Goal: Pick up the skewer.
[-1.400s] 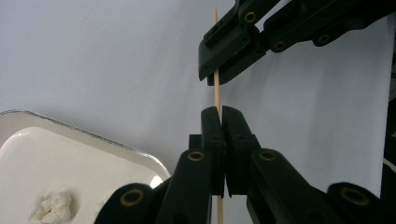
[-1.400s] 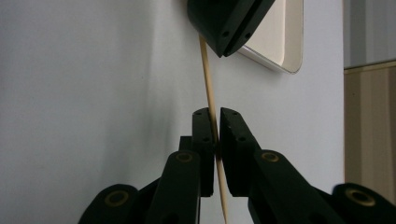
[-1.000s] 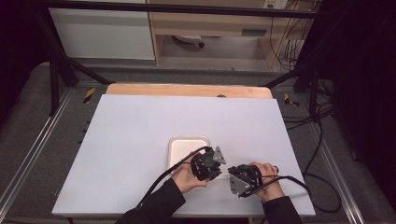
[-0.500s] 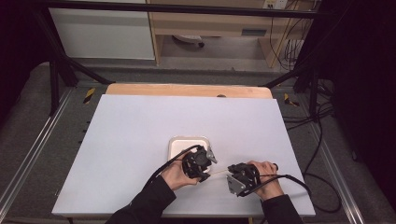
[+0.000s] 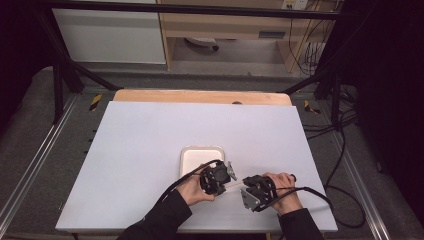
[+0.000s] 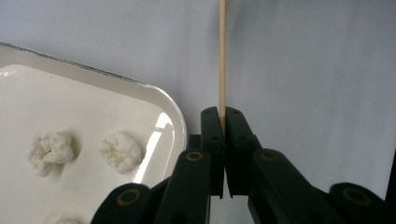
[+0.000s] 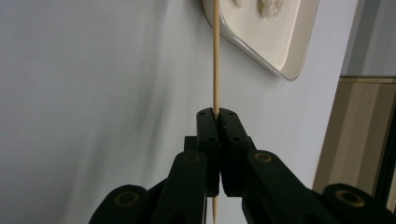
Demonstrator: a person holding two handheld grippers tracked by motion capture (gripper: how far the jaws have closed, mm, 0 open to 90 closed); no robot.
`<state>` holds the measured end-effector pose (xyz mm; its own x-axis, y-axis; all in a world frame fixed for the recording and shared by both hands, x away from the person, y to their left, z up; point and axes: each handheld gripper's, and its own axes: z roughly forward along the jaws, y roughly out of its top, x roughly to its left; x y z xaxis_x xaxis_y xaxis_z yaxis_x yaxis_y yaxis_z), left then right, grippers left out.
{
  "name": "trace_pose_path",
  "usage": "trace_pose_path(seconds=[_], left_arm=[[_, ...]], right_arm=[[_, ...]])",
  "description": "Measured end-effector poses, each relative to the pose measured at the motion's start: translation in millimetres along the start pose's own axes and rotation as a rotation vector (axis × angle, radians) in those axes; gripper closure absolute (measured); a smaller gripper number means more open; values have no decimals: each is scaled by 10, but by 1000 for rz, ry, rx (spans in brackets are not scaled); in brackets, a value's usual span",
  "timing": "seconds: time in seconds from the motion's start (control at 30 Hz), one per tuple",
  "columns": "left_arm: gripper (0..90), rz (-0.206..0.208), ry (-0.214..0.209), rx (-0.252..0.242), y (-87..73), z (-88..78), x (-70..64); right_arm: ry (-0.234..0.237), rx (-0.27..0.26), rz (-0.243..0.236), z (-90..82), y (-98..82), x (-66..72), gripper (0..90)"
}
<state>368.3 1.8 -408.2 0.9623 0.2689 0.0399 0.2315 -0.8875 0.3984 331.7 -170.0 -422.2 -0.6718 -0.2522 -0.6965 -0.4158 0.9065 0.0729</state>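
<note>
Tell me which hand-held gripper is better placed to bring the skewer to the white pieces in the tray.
Left, probably. The left hand-held gripper pinches the wooden skewer right beside the tray, near the white pieces; the right hand-held gripper sits farther off.

My skewer, pinched at both ends

The thin wooden skewer [image 6: 222, 51] is a pale, straight, bare stick that I hold just over the white table, clamped between the closed jaws of my left gripper [image 6: 222, 112] and of my right gripper [image 7: 216, 112]. In the high view it spans the short gap between my hands, just right of the near right corner of the white tray [image 5: 190, 152].
</note>
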Motion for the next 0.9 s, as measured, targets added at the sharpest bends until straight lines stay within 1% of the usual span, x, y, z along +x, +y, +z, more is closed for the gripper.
trace_pose_path(seconds=[0.17,0.27,0.3,0.33,0.4,0.43,0.47,0.5,0.53,0.57,0.6,0.63,0.67,0.7,0.73,0.77,0.83,0.87,0.9], left_arm=[[885,6,5,10,12,20,-20],[886,4,12,3,6,23,-26],[886,5,13,2,1,17,-25],[886,2,13,-1,-5,11,-25],[886,2,22,-8,-24,-4,-20],[886,-5,24,-13,-40,-12,-17],[886,-9,29,-19,-59,-23,-13],[886,-15,33,-25,-82,-32,-9],[885,-15,38,-21,-106,-49,2],[885,-18,45,-24,-135,-64,12],[885,-25,49,-28,-166,-80,24],[885,-33,54,-31,-196,-97,35],[885,-35,61,-38,-227,-112,48],[885,-45,50,-41,-259,-127,53],[886,-51,69,-48,-291,-147,61],[886,-60,73,-56,-324,-163,65],[885,-66,83,-65,-392,-209,78],[885,-73,86,-73,-428,-233,81],[885,-81,94,-86,-476,-266,85]], right_arm=[[1,5,-3,-3,2,17,889],[-4,0,4,1,2,16,881],[-4,-5,14,2,-2,13,870],[-4,-5,14,2,-2,13,870],[-9,-19,57,-8,-13,5,819],[-10,-43,122,-20,-36,-5,750],[-12,-49,174,-28,-53,-6,715],[-15,-59,207,-38,-78,-17,682],[-21,-75,257,-48,-103,-15,640],[-21,-75,257,-48,-103,-15,640],[-24,-84,314,-59,-131,-20,585],[-42,-101,434,-64,-202,-33,492],[-40,-109,484,-66,-236,-33,460],[-39,-121,529,-62,-267,-34,417],[-35,-124,584,-63,-297,-37,385],[-30,-129,634,-63,-325,-41,364],[-28,-147,728,-61,-377,-42,304],[-28,-147,728,-61,-377,-42,304],[-9,-147,837,-55,-424,-39,261]])
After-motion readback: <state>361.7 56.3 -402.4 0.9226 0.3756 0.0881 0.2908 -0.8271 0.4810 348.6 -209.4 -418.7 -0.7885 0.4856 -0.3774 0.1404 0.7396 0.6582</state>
